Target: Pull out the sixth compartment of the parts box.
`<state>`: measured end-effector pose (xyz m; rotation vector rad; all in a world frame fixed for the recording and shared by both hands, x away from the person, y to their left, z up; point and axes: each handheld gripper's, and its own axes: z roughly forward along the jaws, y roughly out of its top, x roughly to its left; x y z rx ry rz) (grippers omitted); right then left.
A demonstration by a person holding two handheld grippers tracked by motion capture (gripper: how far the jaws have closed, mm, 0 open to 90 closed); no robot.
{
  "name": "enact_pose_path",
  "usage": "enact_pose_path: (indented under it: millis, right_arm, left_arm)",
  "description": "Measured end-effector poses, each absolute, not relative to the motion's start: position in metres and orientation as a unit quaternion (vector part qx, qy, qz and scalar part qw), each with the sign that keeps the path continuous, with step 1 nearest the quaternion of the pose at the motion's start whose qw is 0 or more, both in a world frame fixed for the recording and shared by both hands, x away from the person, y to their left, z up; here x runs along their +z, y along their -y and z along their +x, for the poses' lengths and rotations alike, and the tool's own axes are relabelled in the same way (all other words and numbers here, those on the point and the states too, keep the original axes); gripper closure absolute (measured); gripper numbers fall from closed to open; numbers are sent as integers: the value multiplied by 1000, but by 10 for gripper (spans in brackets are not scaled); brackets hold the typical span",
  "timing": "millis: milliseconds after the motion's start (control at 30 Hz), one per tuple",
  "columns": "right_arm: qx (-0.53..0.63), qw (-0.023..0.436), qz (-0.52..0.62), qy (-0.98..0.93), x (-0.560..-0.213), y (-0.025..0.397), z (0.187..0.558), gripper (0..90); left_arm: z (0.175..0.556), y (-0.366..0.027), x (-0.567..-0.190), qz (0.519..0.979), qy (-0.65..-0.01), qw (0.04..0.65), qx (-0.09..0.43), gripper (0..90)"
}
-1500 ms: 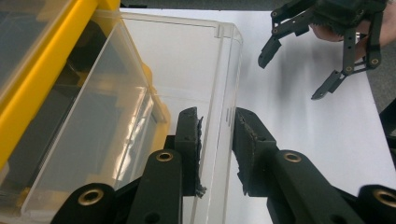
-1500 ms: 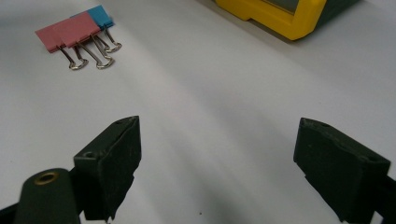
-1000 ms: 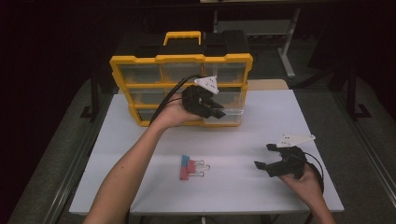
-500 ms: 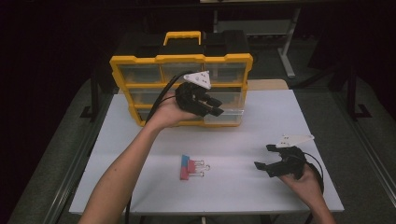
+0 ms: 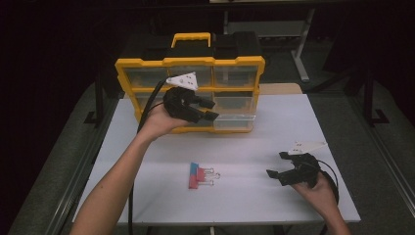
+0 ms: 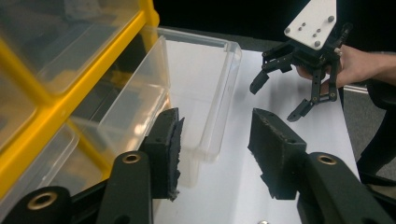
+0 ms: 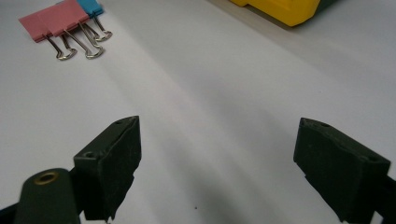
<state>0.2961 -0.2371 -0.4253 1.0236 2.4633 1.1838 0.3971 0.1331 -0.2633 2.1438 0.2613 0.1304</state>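
Observation:
A yellow organizer [image 5: 190, 61] with clear drawers stands at the back of the white table [image 5: 274, 132]. Its lower right clear drawer [image 5: 236, 123] is pulled out, and the left gripper view looks into this drawer [image 6: 205, 79], which holds nothing I can see. My left gripper [image 5: 213, 110] hovers open just left of the drawer's front, nothing between its jaws [image 6: 215, 135]. A pink binder clip [image 5: 195, 180] and a blue binder clip [image 5: 195, 168] lie together at the table's middle. My right gripper [image 5: 276, 165] rests open near the front right, jaws [image 7: 217, 158] wide over bare table.
The right gripper view shows the pink clips [image 7: 53, 18] and the blue clip [image 7: 91, 7] at far left, and a corner of the organizer [image 7: 285, 9]. Dark floor and a table frame [image 5: 303, 54] lie behind.
My left gripper has drifted a little left and up in front of the organizer. The drawer stays pulled out. My right gripper and the clips have not moved.

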Motion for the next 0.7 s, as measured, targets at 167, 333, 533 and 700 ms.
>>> enact_pose_path:
  millis: [167,333,533,700]
  right_arm:
    - [401,109,352,-839,-426,237,296,139]
    - [401,111,354,-838,-425,237,296,140]
    - [399,111,354,-839,-426,237,297,140]
    - [398,111,352,-840,-426,237,298,140]
  left_arm:
    - [392,-145,-265,875,-118,465,58,495]
    - [383,-164,-269,870,-144,468,63,475]
    - [374,-182,-278,869,-157,464,72,455]
    - [368,-195,-285,865,-170,466,73,439]
